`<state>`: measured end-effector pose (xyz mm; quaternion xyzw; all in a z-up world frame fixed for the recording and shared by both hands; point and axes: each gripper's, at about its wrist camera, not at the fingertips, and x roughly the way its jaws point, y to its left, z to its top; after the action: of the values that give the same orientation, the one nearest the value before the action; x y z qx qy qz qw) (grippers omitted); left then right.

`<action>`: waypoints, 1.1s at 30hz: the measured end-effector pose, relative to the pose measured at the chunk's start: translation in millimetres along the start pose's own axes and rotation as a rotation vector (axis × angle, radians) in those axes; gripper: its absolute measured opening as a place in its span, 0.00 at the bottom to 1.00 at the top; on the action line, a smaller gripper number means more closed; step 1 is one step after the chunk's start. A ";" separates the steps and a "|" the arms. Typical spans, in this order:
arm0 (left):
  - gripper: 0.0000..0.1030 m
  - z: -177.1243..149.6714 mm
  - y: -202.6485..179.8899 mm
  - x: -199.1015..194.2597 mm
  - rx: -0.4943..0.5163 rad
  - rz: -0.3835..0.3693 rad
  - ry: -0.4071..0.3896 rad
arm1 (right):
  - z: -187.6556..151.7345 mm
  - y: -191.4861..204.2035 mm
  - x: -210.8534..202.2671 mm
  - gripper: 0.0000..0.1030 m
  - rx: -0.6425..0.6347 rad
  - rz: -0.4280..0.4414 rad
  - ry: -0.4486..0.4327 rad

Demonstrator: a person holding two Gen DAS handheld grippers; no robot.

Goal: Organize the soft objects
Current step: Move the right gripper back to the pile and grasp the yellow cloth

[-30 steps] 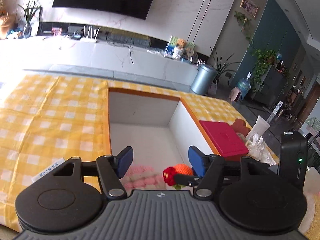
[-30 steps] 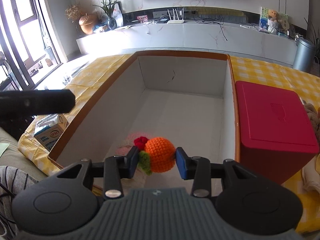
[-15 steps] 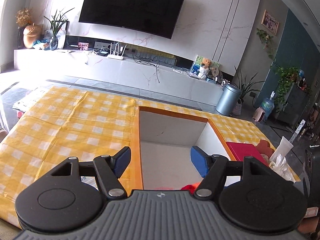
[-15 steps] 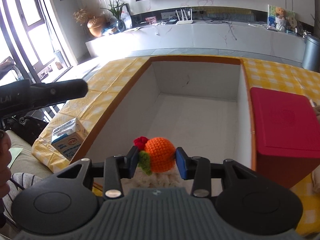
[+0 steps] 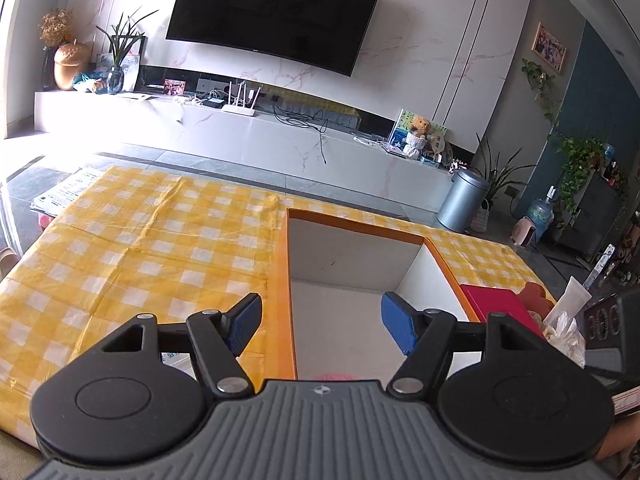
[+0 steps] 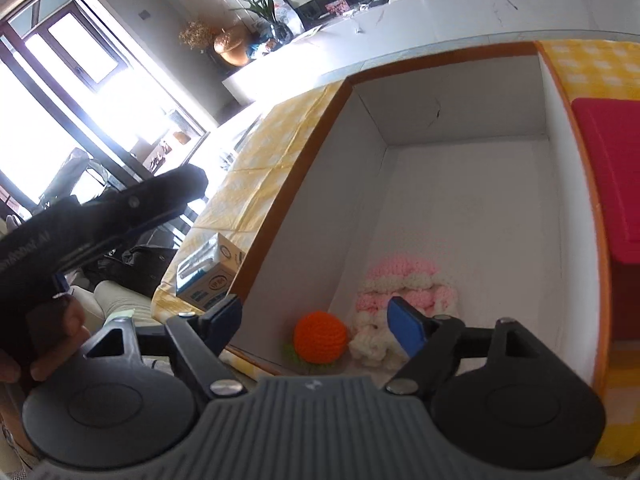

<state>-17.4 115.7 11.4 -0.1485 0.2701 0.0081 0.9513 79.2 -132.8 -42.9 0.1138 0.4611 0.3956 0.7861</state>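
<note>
The right gripper (image 6: 316, 318) has opened, dropping the orange crochet ball (image 6: 320, 336) into the box (image 6: 304, 168).

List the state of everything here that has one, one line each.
left gripper: jaws open, holding nothing
right gripper: jaws open, holding nothing
orange crochet ball: lying free on the box floor, beside the knit piece
pink and white knit piece: lying in the box
white box: open on top
red container: lid on

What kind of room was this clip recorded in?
Most likely a home living room: a wall-mounted television hangs over a long white media console with a teddy bear on it, and houseplants stand around. The work surface wears a yellow checked tablecloth.
</note>
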 end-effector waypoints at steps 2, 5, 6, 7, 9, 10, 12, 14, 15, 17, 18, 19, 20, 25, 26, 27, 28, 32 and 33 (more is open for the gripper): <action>0.78 0.2 -0.9 -0.1 0.004 -0.001 -0.001 | 1.7 -2.0 -22.3 0.83 0.003 -0.024 -0.060; 0.78 0.6 -4.4 -0.9 0.007 -0.003 -0.006 | 1.8 -6.4 -53.9 0.85 -0.003 -0.092 -0.147; 0.78 0.7 -5.8 -0.8 0.010 -0.004 -0.007 | 1.7 -8.0 -62.2 0.85 -0.002 -0.112 -0.168; 0.78 0.7 -7.3 -0.6 0.014 -0.004 -0.008 | 1.6 -10.9 -74.2 0.85 0.002 -0.141 -0.198; 0.78 0.5 -11.5 -0.8 0.024 -0.004 -0.009 | -0.9 -15.6 -93.6 0.85 0.009 -0.197 -0.251; 0.78 0.8 -14.2 -1.0 0.030 -0.003 -0.010 | -1.3 -19.8 -104.7 0.86 0.016 -0.232 -0.280; 0.78 0.5 -21.1 -1.3 0.047 -0.002 -0.008 | -6.4 -27.4 -124.9 0.88 0.031 -0.316 -0.334; 0.78 -0.4 -28.7 -0.7 0.073 -0.007 -0.005 | -9.5 -35.1 -142.8 0.90 0.044 -0.417 -0.380; 0.77 -0.7 -33.2 -0.5 0.088 -0.008 -0.004 | -11.2 -40.1 -152.2 0.90 0.053 -0.463 -0.400; 0.77 -1.9 -43.7 -0.5 0.120 -0.011 -0.005 | -12.6 -53.3 -169.1 0.91 0.079 -0.548 -0.427; 0.77 -2.5 -49.4 -0.4 0.136 -0.014 -0.005 | -14.7 -59.5 -175.7 0.91 0.096 -0.592 -0.437; 0.77 -3.3 -54.7 -0.1 0.151 -0.018 -0.005 | -16.9 -65.5 -180.6 0.92 0.111 -0.632 -0.444; 0.76 -4.2 -61.0 0.9 0.167 -0.024 -0.005 | -17.9 -72.0 -183.6 0.92 0.125 -0.683 -0.448; 0.76 -6.5 -95.0 11.5 0.231 -0.087 0.051 | -25.4 -102.9 -200.9 0.92 0.168 -0.845 -0.439; 0.76 -6.2 -102.7 14.6 0.237 -0.104 0.068 | -27.9 -111.2 -208.1 0.92 0.188 -0.855 -0.444; 0.76 -6.3 -109.2 17.3 0.242 -0.120 0.079 | -28.3 -116.0 -210.2 0.92 0.212 -0.861 -0.451; 0.76 -6.1 -116.9 19.9 0.250 -0.136 0.087 | -29.5 -120.4 -213.5 0.92 0.233 -0.865 -0.458; 0.76 -7.9 -147.9 31.6 0.303 -0.187 0.132 | -33.8 -136.3 -216.5 0.93 0.279 -0.888 -0.454; 0.76 -9.8 -154.3 35.4 0.320 -0.191 0.147 | -34.3 -138.6 -213.3 0.93 0.280 -0.900 -0.438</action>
<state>22.6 -36.9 28.1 -0.0204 0.3213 -0.1360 0.9369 67.0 -385.9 -1.6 0.0886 0.3373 -0.0801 0.9338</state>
